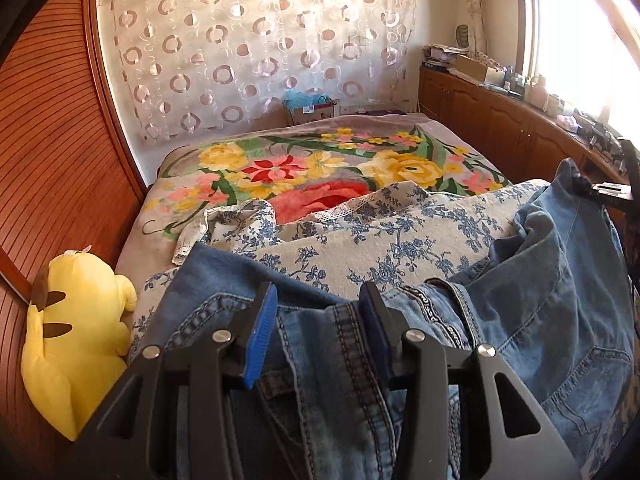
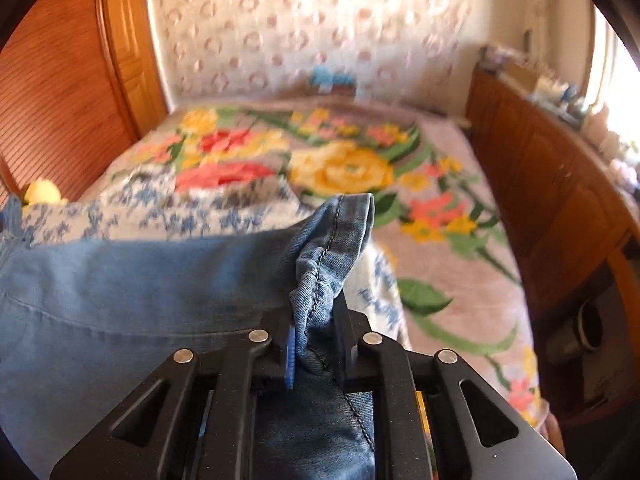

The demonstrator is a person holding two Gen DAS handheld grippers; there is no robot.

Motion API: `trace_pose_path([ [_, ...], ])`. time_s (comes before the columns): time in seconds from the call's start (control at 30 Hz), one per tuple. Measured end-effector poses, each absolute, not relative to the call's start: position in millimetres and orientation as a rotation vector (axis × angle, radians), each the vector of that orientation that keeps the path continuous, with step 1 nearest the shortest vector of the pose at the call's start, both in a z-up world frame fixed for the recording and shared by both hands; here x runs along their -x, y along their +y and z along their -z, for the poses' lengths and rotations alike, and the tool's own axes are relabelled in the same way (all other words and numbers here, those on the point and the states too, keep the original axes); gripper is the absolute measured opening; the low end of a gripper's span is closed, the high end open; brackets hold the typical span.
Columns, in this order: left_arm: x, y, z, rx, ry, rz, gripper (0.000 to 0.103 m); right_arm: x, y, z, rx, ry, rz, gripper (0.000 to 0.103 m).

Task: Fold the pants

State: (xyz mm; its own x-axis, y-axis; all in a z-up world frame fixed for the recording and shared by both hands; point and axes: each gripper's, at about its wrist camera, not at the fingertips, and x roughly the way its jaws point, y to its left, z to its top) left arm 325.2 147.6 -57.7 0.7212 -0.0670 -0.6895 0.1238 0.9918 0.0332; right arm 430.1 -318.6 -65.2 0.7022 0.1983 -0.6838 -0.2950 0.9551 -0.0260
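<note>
Left wrist view: the left hand-held gripper (image 1: pixel 320 328), black with blue ribbed pads, has a bunched fold of the light blue denim pants (image 1: pixel 552 320) between its jaws at the stitched waistband; the pads press the cloth from both sides, so it is grasping the pants. The pants lie across the near end of the bed, on top of a cream cloth printed with blue flowers (image 1: pixel 380 240). That cloth in turn lies on a grey blanket with large yellow, red and pink flowers (image 1: pixel 320 160), which covers the bed.

A yellow plush toy with black stripes (image 1: pixel 76 336) sits at the bed's left edge, against the reddish slatted wooden panel (image 1: pixel 52 160). A sheer curtain with ring patterns (image 1: pixel 260 40) hangs behind the bed. Wooden cabinets (image 1: pixel 500 120) run along the right side under a bright window.

Right wrist view, somewhat blurred: the right hand-held gripper (image 2: pixel 316 340) is clenched tight on a gathered seam edge of the pants (image 2: pixel 120 280); a crumpled tuft of denim stands up beyond the fingertips. The rest of the denim spreads to the left in this view.
</note>
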Motion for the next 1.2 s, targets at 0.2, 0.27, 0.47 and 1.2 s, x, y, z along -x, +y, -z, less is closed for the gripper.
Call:
trace_pose_path([
  [0.2,-320.1,147.4,56.0,-0.084,0.754,0.096,0.043,-418.1,-331.3,58.9,0.125,0.734,-0.169,0.012],
  [0.27,-319.0,147.1,56.7,-0.08,0.751,0.092,0.042,-421.3,-330.9,67.0,0.132,0.781,-0.16,0.016],
  [0.47,-309.4,140.4,52.2,-0.093,0.749,0.12,0.02,-399.3,-342.8,66.6,0.086,0.781,-0.173,0.04],
  [1.2,-274.7,143.4,8.3,-0.051,0.636,0.067,0.039,-308.6,-372.8,73.9,-0.012,0.768,-0.217,0.053],
])
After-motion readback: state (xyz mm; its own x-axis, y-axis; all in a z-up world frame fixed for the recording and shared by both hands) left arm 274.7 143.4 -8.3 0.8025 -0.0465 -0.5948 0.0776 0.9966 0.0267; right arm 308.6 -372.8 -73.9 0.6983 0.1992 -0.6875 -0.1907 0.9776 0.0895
